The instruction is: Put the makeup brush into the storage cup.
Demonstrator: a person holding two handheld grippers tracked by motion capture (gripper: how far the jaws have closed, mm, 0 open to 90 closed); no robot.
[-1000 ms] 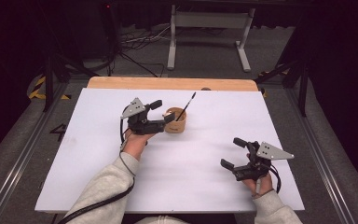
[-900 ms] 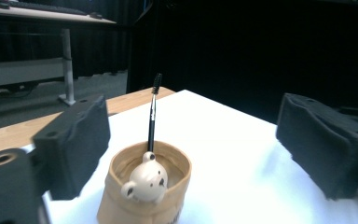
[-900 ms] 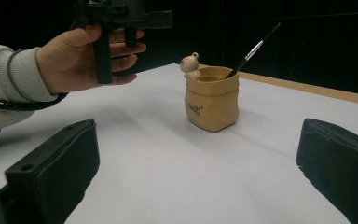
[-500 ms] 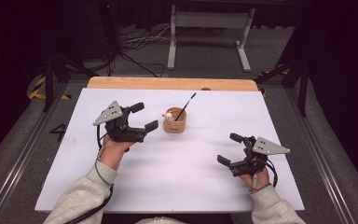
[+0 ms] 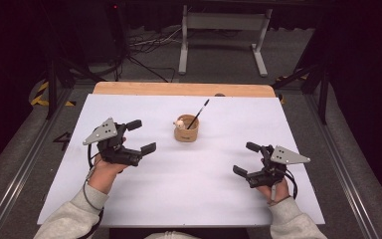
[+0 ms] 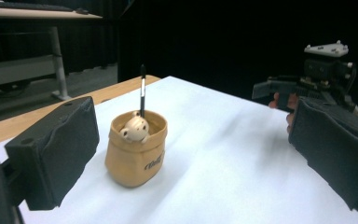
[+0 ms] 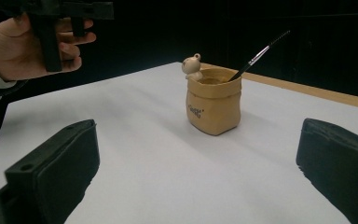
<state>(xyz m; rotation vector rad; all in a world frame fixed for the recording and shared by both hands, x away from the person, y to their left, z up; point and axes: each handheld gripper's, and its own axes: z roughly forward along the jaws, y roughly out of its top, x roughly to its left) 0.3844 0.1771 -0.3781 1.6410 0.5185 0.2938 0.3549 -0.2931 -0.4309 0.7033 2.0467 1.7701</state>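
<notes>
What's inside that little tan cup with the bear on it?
A thin black brush stands in the tan cup, leaning on its rim, tip upward. A small bear figure peeks over the rim. The cup's wall hides the brush's lower end and the cup's bottom.

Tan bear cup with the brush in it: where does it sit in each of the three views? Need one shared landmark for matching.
High view: the tan bear cup stands upper centre on the white sheet, between the two grippers.
Left gripper view: cup left of centre, framed by the open jaws.
Right gripper view: cup right of centre, beyond the jaws.
Shared landmark: the black brush leaning out of the cup.
</notes>
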